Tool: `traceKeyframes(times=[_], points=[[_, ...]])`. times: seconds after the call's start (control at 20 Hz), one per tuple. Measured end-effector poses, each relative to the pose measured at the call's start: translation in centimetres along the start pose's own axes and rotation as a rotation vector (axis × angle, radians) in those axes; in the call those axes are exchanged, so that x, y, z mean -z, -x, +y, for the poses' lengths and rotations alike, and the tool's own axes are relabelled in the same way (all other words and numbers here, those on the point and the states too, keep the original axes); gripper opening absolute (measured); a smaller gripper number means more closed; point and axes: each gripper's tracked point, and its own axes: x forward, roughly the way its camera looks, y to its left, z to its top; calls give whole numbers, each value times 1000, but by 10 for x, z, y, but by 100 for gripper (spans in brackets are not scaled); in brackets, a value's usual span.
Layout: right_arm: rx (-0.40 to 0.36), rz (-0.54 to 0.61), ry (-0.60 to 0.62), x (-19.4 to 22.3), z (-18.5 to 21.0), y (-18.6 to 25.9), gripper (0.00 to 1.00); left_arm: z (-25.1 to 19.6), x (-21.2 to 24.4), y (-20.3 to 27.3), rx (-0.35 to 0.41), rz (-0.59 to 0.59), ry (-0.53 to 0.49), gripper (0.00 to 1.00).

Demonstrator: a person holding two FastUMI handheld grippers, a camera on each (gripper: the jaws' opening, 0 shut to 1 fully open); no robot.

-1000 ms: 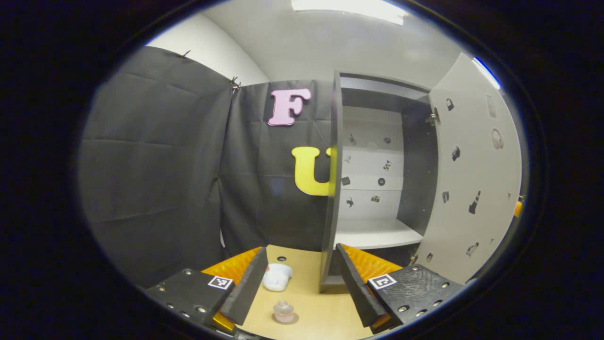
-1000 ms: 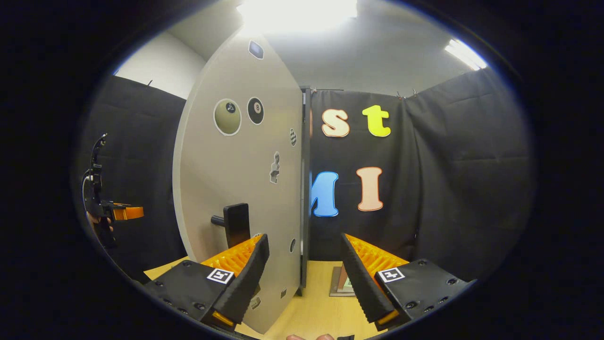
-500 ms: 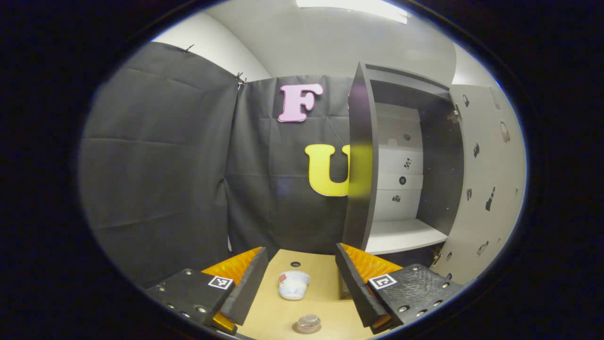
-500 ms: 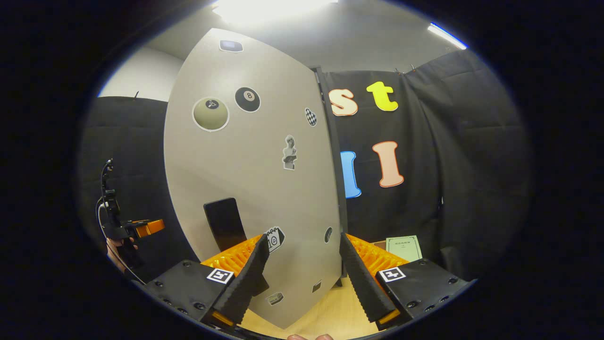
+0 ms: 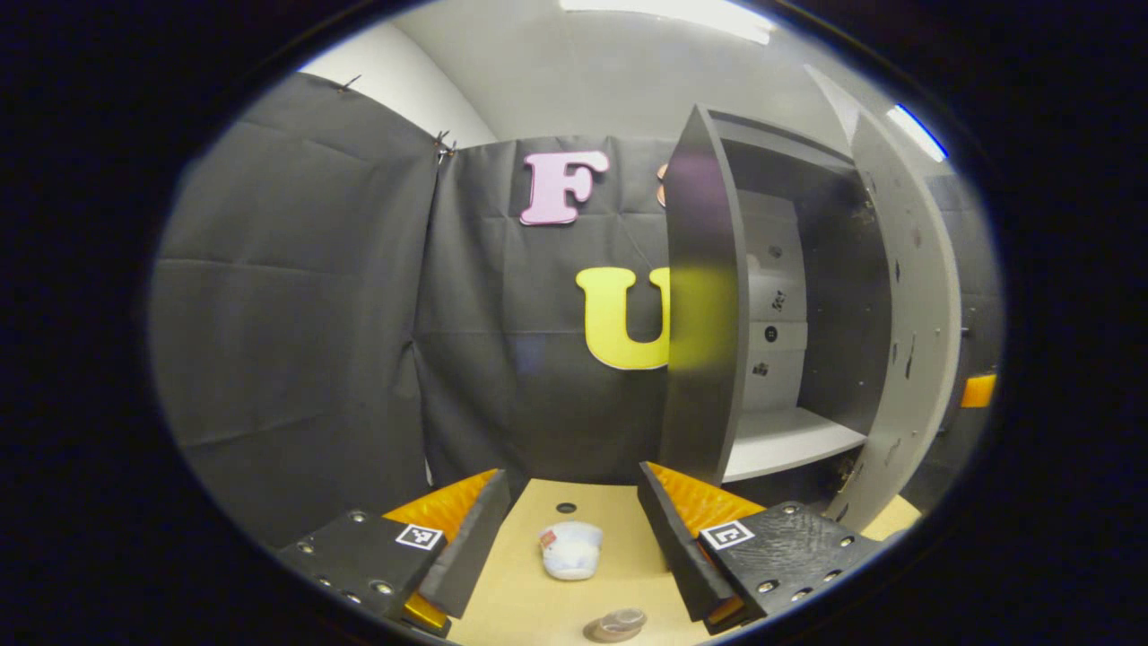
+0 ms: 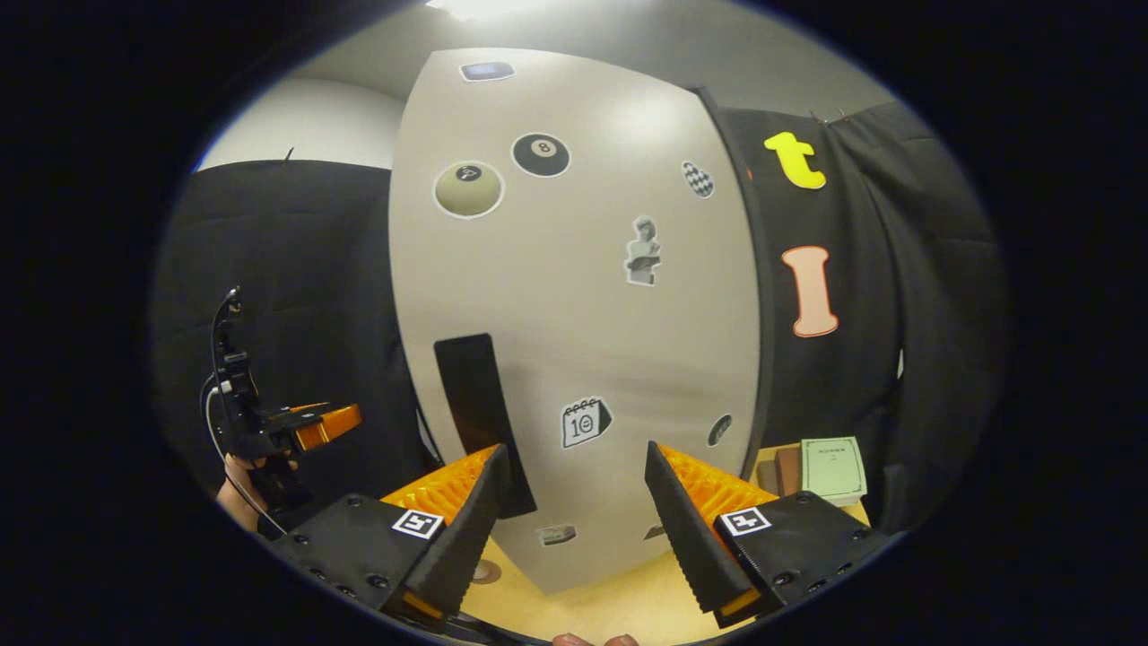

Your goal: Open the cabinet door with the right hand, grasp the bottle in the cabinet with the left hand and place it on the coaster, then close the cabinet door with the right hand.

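Note:
My left gripper (image 5: pixel 570 538) is open over the wooden table (image 5: pixel 529 601) with nothing between its fingers. At the bottom edge of the left gripper view, a small clear bottle (image 5: pixel 617 619) stands on a round brown coaster (image 5: pixel 599 632). To the right is the dark cabinet (image 5: pixel 704 305) with a bare white shelf (image 5: pixel 789 440); its pale door (image 5: pixel 906 305) is partly swung in. My right gripper (image 6: pixel 574 534) is open, close to the door's outer face (image 6: pixel 583 296). The black handle (image 6: pixel 475 404) sits just behind its left finger (image 6: pixel 466 525). The left gripper (image 6: pixel 287 426) shows farther left, held by a hand (image 6: pixel 235 480).
A crumpled white lump (image 5: pixel 570 550) lies on the table between the left gripper's fingers, beyond it a small dark hole (image 5: pixel 566 508). A few books (image 6: pixel 832 467) lie right of the cabinet. Black cloth walls close in the booth. An orange part of the right gripper (image 5: pixel 978 390) peeks past the door's edge.
The cabinet door has swung further towards shut, and the right gripper now faces its outer side squarely. The left gripper drew back; the bottle slid to the bottom edge of the left gripper view.

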Motion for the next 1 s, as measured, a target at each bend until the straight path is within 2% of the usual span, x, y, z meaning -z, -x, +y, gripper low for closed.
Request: traceKeyframes(times=[0.15,0.3,0.5,0.6,0.8,1.0], points=[[2,17,-9,3,-1,-11,96,11,2,16,14,-32,8,87],[57,8,7,-1,-9,-14,96,5,11,14,124,-38,50,88],[97,-8,55,-13,-26,-12,96,2,-4,13,176,-107,107,88],[105,-33,68,-18,-40,-12,96,-1,-25,23,168,-159,78,87],[98,-23,65,-9,-79,-16,96,-16,-49,34,86,-179,-27,87],[105,-50,32,-6,-121,-4,96,-65,-53,44,52,-181,-124,87]])
